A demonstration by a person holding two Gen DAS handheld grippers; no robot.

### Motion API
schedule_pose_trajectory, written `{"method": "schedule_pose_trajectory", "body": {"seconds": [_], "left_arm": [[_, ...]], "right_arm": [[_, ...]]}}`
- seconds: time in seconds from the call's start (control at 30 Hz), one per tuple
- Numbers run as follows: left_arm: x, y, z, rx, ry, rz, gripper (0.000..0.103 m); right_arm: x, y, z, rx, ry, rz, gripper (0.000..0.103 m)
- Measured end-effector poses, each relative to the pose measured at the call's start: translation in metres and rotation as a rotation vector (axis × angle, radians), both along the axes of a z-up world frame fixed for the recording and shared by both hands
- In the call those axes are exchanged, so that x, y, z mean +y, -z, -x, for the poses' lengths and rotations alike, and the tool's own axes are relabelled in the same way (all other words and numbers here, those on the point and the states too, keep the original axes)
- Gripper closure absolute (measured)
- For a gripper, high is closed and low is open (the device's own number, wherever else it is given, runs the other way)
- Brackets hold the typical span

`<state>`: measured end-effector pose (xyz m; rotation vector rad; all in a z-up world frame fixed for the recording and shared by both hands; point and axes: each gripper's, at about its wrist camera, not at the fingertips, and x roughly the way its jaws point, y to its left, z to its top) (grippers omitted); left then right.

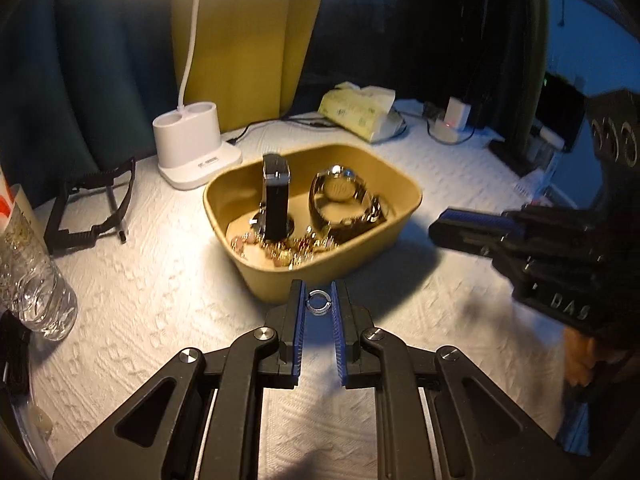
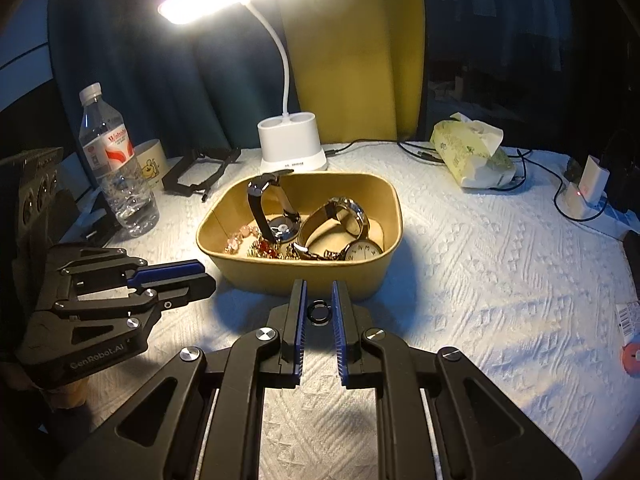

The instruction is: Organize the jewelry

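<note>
I'm in the drop-off step: my left gripper (image 1: pixel 319 287) is clamped on a silver ring (image 1: pixel 319 303) and my right gripper (image 2: pixel 319 287) on a dark ring (image 2: pixel 319 313), both held just short of the tan tray (image 2: pixel 240 270) on the surface. Next I must carry each over the near wall and release it. I count two rings, one tray, what look like three watches (image 2: pixel 340 216) inside, and a beaded tangle (image 2: pixel 256 246) I can't count.
</note>
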<state>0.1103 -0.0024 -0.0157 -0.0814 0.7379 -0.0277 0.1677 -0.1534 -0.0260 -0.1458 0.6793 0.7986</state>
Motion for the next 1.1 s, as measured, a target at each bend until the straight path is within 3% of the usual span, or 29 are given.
{"method": "schedule_pose_trajectory", "body": {"seconds": [0.4,1.03,1.1], "left_arm": [[-0.003,-0.017,-0.02,-0.065,0.022,0.018,0.089],[0.002,-0.001,-0.045,-0.007,0.026,0.11,0.088],[0.007,-0.002,-0.045,-0.012,0.019,0.122,0.083]], "right_arm": [[-0.005,-0.007,-0.009,-0.008,0.007,-0.035,0.09],[0.008,-0.008,-0.035,-0.015,-0.026,-0.04,0.09],[0.013,-0.009,-0.036,-0.02,-0.032,-0.041,0.09]]}}
